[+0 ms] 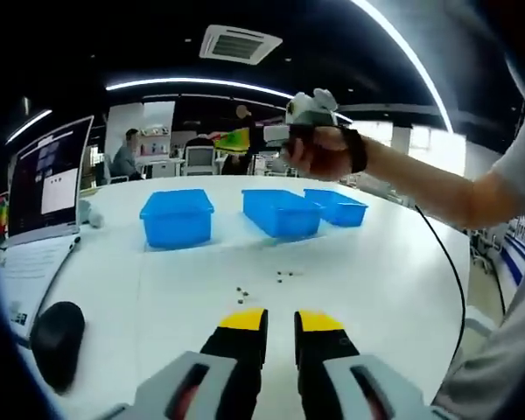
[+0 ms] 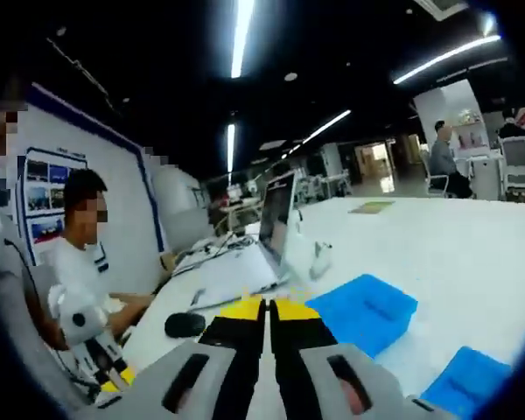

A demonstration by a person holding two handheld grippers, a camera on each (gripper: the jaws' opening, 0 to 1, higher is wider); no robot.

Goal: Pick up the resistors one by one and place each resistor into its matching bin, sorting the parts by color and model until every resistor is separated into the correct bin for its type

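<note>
Where white table shows, resistors (image 1: 284, 276) just beyond left claw (image 1: 281, 325).

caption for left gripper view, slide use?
Left tongs open above scattered resistors on white table, three blue bins behind.

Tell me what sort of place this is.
Most likely an open-plan office or lab: a big white table with a laptop and mouse, blue bins, ceiling strip lights, and a person at a desk behind.

Blue bins (image 1: 178, 217) glossy plastic; table (image 1: 376, 289) smooth matt white
</note>
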